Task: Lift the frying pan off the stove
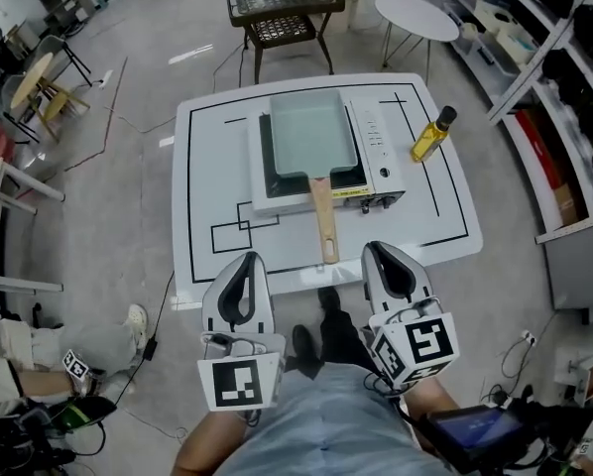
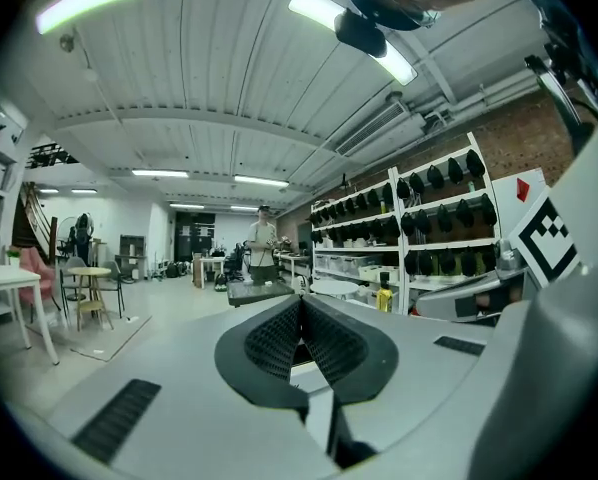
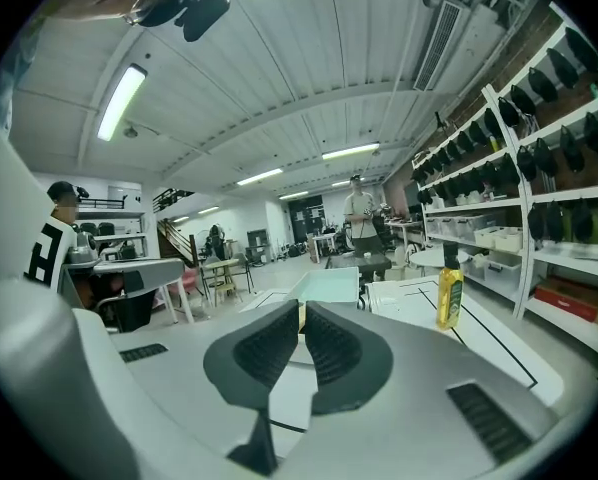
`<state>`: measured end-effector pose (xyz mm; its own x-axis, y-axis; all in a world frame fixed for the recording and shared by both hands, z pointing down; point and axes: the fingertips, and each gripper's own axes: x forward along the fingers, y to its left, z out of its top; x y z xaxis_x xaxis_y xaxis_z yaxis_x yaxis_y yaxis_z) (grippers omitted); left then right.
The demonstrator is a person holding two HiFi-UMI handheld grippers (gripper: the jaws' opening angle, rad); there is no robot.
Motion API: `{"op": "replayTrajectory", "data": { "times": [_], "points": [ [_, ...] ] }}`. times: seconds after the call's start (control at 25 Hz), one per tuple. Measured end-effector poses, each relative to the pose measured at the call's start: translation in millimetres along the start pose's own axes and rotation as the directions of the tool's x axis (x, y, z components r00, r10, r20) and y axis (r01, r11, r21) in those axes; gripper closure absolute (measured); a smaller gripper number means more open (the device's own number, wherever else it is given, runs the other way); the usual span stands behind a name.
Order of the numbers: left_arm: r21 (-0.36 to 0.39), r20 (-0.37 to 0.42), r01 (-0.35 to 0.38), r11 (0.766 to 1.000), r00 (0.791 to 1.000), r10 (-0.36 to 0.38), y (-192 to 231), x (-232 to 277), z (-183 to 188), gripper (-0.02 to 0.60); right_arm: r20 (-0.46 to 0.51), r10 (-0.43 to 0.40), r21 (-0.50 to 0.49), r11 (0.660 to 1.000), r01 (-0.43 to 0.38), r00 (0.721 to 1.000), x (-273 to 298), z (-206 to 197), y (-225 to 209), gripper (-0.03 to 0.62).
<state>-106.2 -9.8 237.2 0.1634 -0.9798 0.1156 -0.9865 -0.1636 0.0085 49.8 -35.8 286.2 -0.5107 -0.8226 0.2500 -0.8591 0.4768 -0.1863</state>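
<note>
A pale green rectangular frying pan (image 1: 311, 132) sits on the white stove (image 1: 374, 152) in the middle of the white table (image 1: 212, 157). Its wooden handle (image 1: 323, 221) points toward me. My left gripper (image 1: 244, 263) hangs at the table's near edge, left of the handle end, shut and empty. My right gripper (image 1: 381, 254) is on the other side of the handle, also shut with nothing in it. In the right gripper view the right gripper (image 3: 302, 318) points at the pan (image 3: 329, 286). In the left gripper view the left gripper (image 2: 301, 313) has its pads together.
A yellow oil bottle (image 1: 432, 135) stands on the table right of the stove, the same bottle (image 3: 448, 296) in the right gripper view. A dark side table (image 1: 282, 3) and a round white table (image 1: 416, 16) stand behind. Shelving (image 1: 534, 58) runs along the right. A person (image 3: 361, 216) stands far off.
</note>
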Motion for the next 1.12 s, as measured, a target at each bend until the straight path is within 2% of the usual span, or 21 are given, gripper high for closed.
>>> {"op": "replayTrajectory", "data": {
  "times": [0.2, 0.32, 0.44, 0.56, 0.64, 0.68, 0.72, 0.76, 0.8, 0.88, 0.92, 0.96, 1.12],
  "points": [
    [-0.011, -0.028, -0.028, 1.000, 0.999, 0.027, 4, 24, -13, 0.565, -0.038, 0.060, 0.034, 0.998, -0.059, 0.997, 25, -11, -13, 0.543],
    [0.017, -0.028, -0.041, 0.999, 0.999, 0.042, 10, 41, -17, 0.565, -0.064, 0.122, 0.121, 0.986, -0.113, 0.991, 41, -19, -21, 0.543],
    [0.017, -0.048, -0.054, 0.998, 0.997, 0.055, 14, 58, -25, 0.565, -0.091, 0.177, 0.240, 0.959, -0.150, 0.980, 58, -32, -33, 0.543],
    [0.016, -0.063, -0.067, 0.998, 0.996, 0.068, 19, 75, -35, 0.565, -0.109, 0.239, 0.363, 0.913, -0.185, 0.965, 75, -48, -43, 0.543],
    [0.014, -0.081, -0.078, 0.997, 0.994, 0.079, 22, 85, -42, 0.565, -0.117, 0.303, 0.448, 0.866, -0.222, 0.946, 83, -58, -45, 0.542],
    [0.011, -0.092, -0.083, 0.996, 0.992, 0.084, 23, 89, -45, 0.565, -0.113, 0.343, 0.498, 0.832, -0.246, 0.932, 86, -62, -44, 0.534],
    [0.008, -0.102, -0.089, 0.996, 0.991, 0.089, 24, 93, -49, 0.565, -0.098, 0.385, 0.556, 0.786, -0.270, 0.918, 89, -64, -43, 0.485],
    [0.005, -0.109, -0.093, 0.996, 0.990, 0.093, 26, 98, -52, 0.565, -0.071, 0.425, 0.618, 0.729, -0.295, 0.902, 93, -65, -43, 0.421],
    [0.003, -0.117, -0.097, 0.995, 0.988, 0.097, 29, 104, -55, 0.565, -0.036, 0.459, 0.679, 0.663, -0.315, 0.887, 98, -65, -43, 0.394],
    [0.000, -0.135, -0.104, 0.995, 0.986, 0.103, 32, 115, -64, 0.565, 0.014, 0.506, 0.767, 0.548, -0.335, 0.862, 107, -66, -44, 0.373],
    [-0.002, -0.145, -0.107, 0.994, 0.984, 0.106, 34, 120, -69, 0.565, 0.020, 0.523, 0.789, 0.514, -0.335, 0.852, 110, -69, -45, 0.371],
    [-0.004, -0.155, -0.110, 0.994, 0.982, 0.108, 35, 124, -73, 0.565, 0.017, 0.538, 0.802, 0.496, -0.333, 0.843, 112, -73, -45, 0.370],
    [-0.009, -0.177, -0.124, 0.992, 0.977, 0.120, 41, 137, -85, 0.565, 0.011, 0.581, 0.811, 0.471, -0.347, 0.814, 124, -79, -44, 0.367]
  ]
}}
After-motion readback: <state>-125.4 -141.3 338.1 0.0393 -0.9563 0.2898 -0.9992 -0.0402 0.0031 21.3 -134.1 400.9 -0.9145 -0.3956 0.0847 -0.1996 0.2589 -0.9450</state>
